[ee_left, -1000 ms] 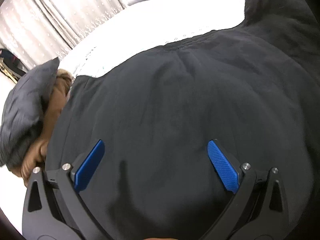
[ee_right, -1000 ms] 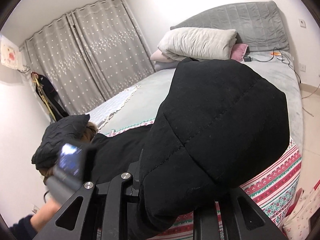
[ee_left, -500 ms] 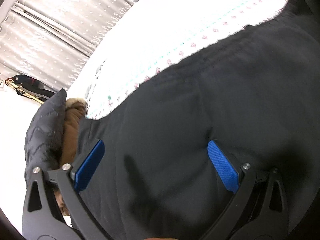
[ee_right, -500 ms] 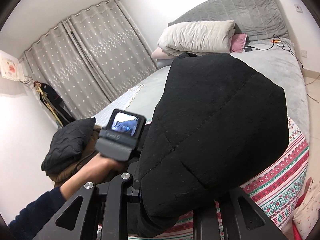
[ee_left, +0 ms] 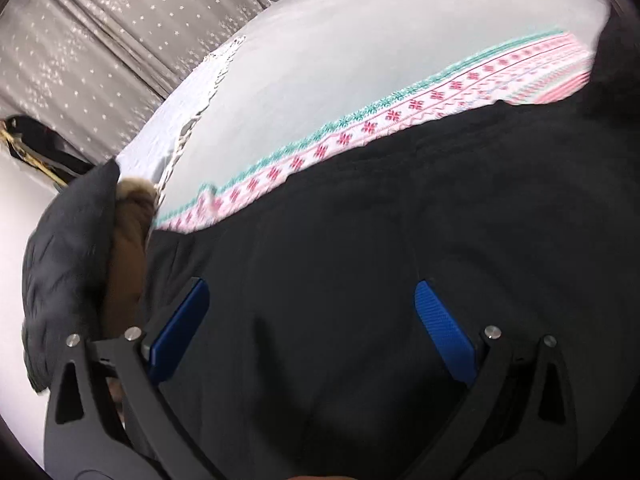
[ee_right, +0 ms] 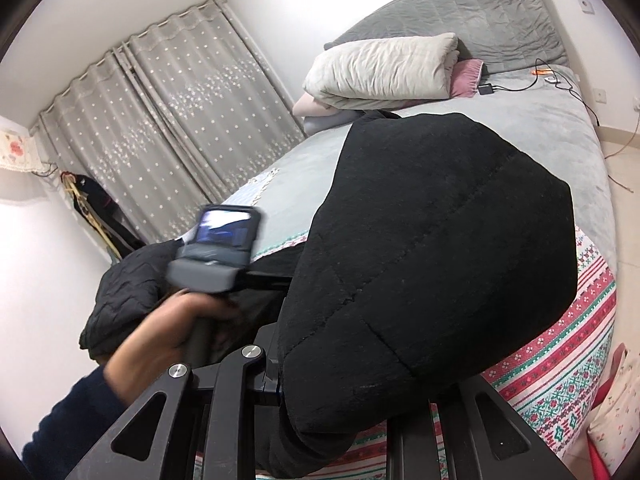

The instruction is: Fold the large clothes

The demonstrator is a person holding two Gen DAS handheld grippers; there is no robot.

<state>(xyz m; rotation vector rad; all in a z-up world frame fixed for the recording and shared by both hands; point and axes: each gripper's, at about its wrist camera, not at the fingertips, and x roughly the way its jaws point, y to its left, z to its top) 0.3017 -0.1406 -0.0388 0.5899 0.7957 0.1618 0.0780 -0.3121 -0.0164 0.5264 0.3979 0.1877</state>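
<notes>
Hand-held gripper on the left point(ee_left: 308, 328) is hovering wide and empty over the black coat point(ee_left: 400, 260) lying along the bed's point(ee_left: 320, 72) near edge; the right hand-held gripper point(ee_right: 352, 392) is clamping a lifted fold, likely needing laying across next.

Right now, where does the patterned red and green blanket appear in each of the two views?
Left wrist: patterned blanket runs as a diagonal band across the upper middle, above the black coat.
Right wrist: lower right, under the lifted coat.
Shared landmark: the star-dotted curtain.
</notes>
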